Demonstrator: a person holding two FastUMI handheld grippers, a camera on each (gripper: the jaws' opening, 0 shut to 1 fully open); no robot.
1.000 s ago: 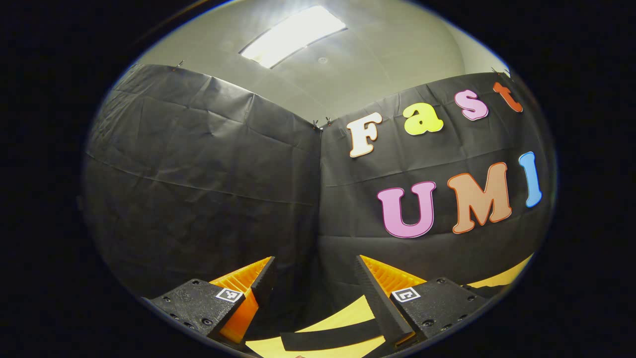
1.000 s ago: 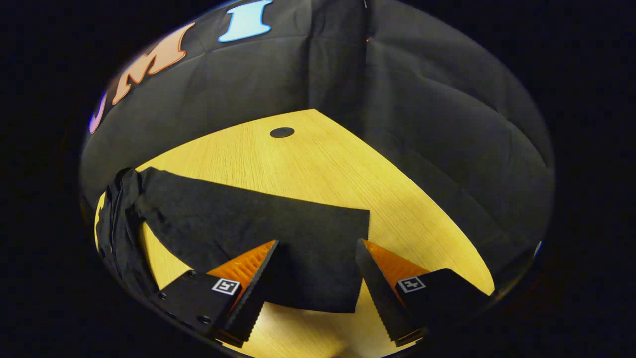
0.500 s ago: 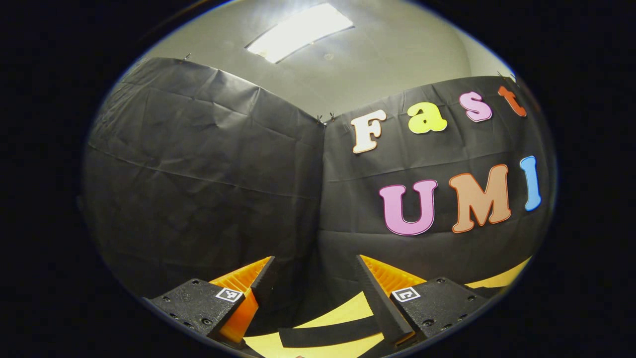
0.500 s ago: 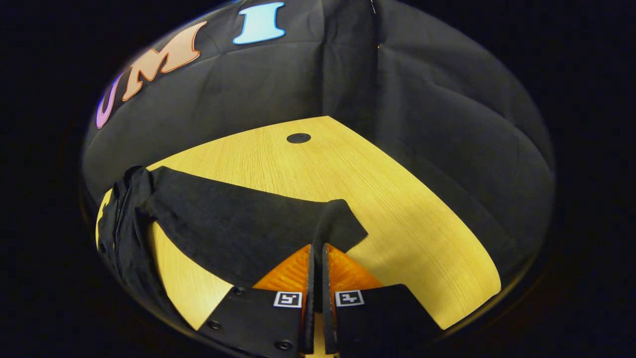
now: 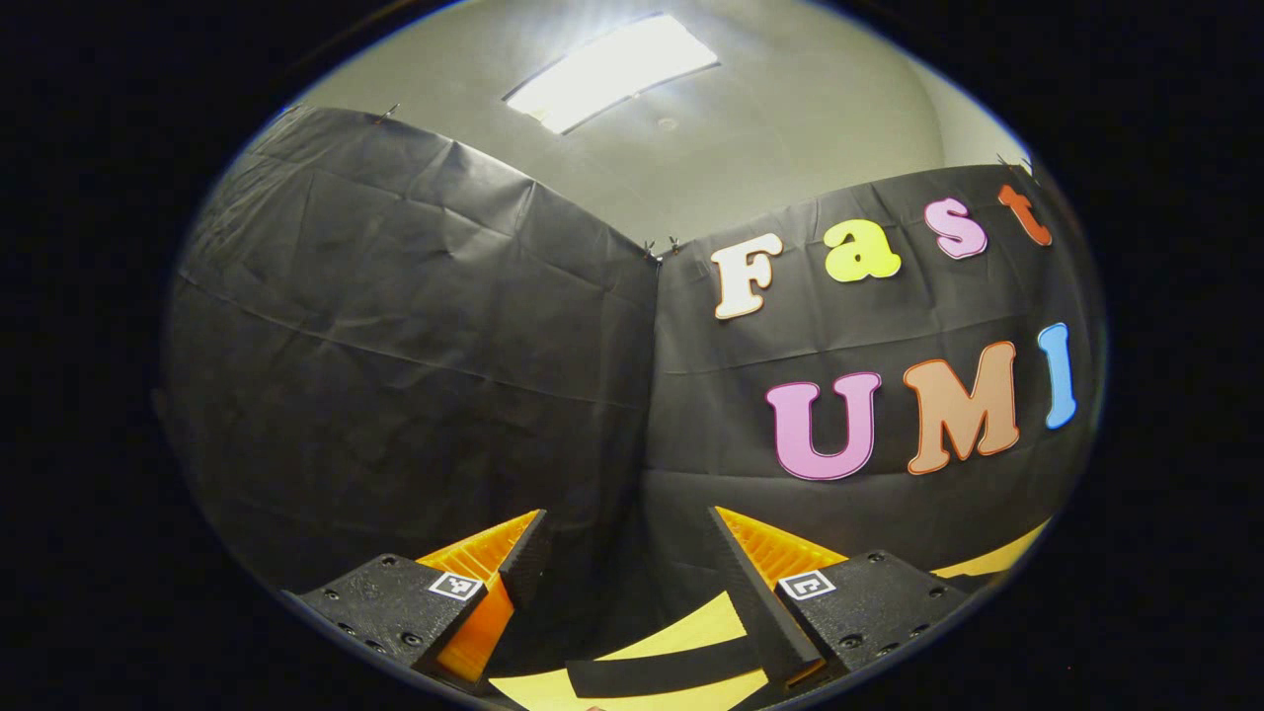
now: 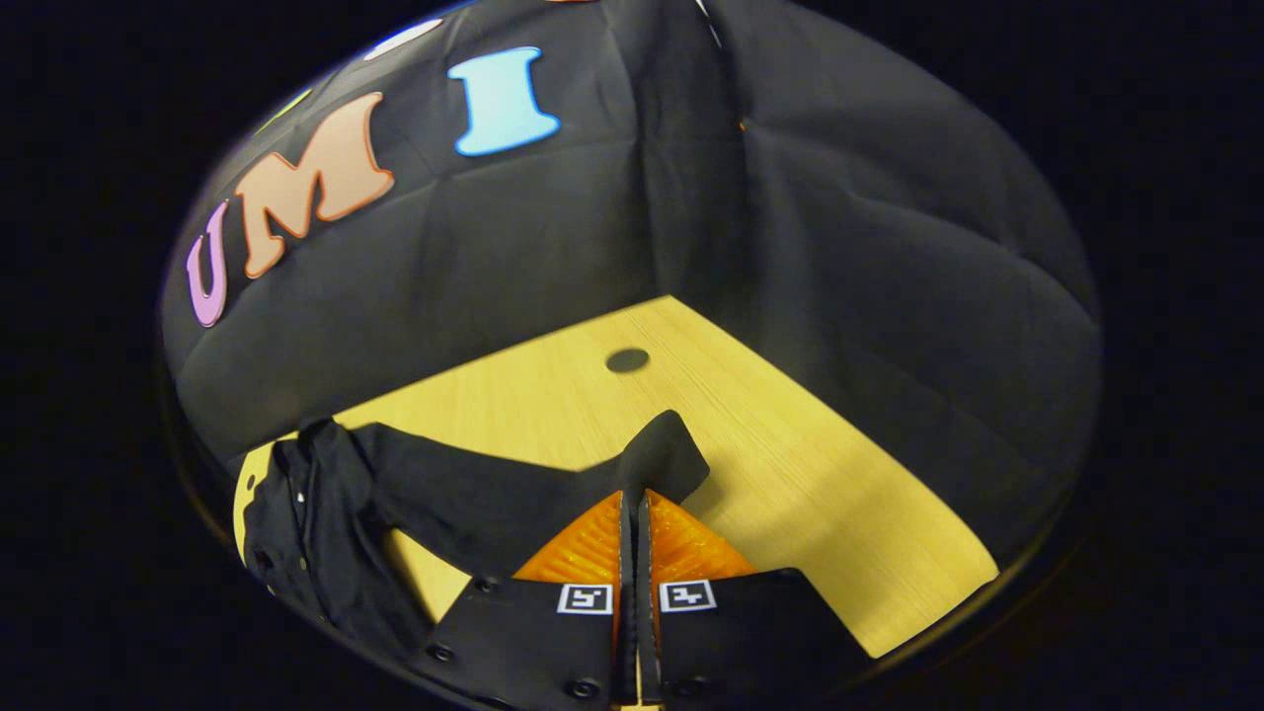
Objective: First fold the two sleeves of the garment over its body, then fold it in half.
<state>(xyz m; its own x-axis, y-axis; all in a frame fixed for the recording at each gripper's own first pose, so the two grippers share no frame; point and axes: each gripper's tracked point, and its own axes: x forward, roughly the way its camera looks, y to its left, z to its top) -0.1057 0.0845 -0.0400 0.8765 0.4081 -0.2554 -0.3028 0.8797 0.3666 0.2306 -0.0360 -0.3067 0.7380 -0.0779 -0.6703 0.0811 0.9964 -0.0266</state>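
In the right gripper view, a black garment [image 6: 326, 533] lies on the wooden table [image 6: 790, 464], its body bunched at the lower left. One long sleeve [image 6: 513, 489] stretches from the body toward my right gripper [image 6: 632, 494], which is shut on the sleeve's end; the cuff [image 6: 664, 452] stands up above the fingertips, lifted off the table. In the left gripper view, my left gripper [image 5: 622, 543] is open with nothing between its fingers, tilted up toward the booth wall. A black strip of the garment [image 5: 662, 674] lies on the table below it.
A small dark round hole [image 6: 627, 359] sits in the table beyond the lifted cuff. Black cloth walls close the table's far sides. A ceiling light [image 5: 607, 71] shows above the wall in the left gripper view.
The right gripper closed on the sleeve's end, then lifted it off the table and tilted upward. The left gripper stayed open and drifted only slightly.
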